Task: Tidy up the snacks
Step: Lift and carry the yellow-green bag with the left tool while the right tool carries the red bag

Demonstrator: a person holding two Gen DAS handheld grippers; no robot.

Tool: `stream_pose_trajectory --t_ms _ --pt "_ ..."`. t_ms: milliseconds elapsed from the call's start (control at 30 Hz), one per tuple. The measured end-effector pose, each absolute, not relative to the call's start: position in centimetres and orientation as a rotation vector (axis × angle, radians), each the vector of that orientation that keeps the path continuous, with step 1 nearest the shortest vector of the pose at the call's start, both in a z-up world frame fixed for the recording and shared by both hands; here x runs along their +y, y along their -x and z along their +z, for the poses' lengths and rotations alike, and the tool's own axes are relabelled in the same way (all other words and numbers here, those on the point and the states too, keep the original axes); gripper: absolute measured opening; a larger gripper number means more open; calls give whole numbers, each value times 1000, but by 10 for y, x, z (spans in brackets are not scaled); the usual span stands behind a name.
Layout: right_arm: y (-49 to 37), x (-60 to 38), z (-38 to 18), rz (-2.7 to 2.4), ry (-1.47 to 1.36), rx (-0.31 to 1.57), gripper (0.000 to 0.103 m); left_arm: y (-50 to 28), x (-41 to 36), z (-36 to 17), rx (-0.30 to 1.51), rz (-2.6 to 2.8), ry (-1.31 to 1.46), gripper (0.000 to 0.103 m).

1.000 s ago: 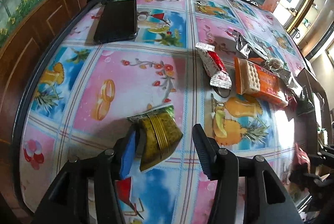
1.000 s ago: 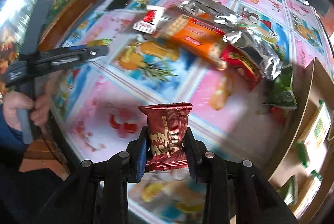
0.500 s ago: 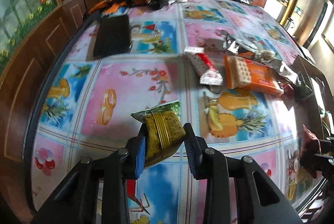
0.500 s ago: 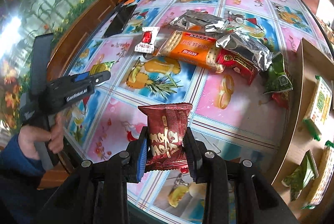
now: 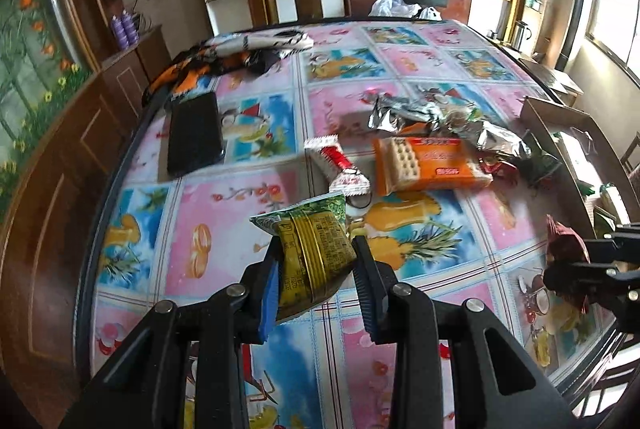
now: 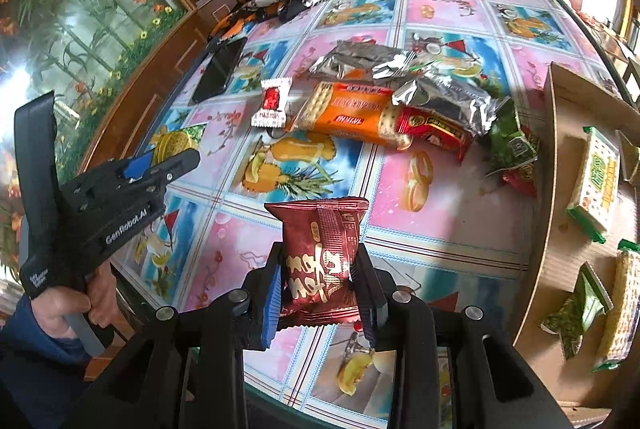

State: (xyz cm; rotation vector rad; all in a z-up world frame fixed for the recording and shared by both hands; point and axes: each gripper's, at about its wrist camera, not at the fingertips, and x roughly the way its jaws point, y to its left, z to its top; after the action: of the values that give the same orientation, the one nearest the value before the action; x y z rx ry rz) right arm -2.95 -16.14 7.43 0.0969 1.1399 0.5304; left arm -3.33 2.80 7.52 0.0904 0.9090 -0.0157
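While both packets hang clear of table point(image 6: 440, 225), cardboard box point(image 6: 576, 165) lies to right — right tongs point(image 6: 320, 293), clamped on upright red packet point(image 6: 320, 261), nearer; left tongs point(image 5: 316, 289), closed within last second, grip yellow-green packet point(image 5: 312, 253); box holds several green-and-cream packets point(image 6: 596, 181); more snacks loose mid-table.

Right tongs point(image 5: 576, 261) cut off at left-wrist view's right edge; red packet point(image 5: 562, 237) mostly hidden behind them. Green packet point(image 6: 178, 141) half hidden by left tongs point(image 6: 168, 163). Box point(image 6: 580, 157) runs off right edge. Packet print too small to read. Counter point(image 5: 240, 213) near edge hidden under tongs.
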Motion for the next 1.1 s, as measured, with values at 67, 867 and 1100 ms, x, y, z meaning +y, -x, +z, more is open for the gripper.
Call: stream_pose_trajectory --t_ms 67,867,1100 --pt "30 -163 78 526 -102 1131 35 35 24 79 895 -20 -107 32" --pt "31 -169 81 486 -139 1113 35 34 12 87 861 -52 -172 32" --pt "29 -176 79 458 -159 1110 35 30 5 86 858 -76 -186 32"
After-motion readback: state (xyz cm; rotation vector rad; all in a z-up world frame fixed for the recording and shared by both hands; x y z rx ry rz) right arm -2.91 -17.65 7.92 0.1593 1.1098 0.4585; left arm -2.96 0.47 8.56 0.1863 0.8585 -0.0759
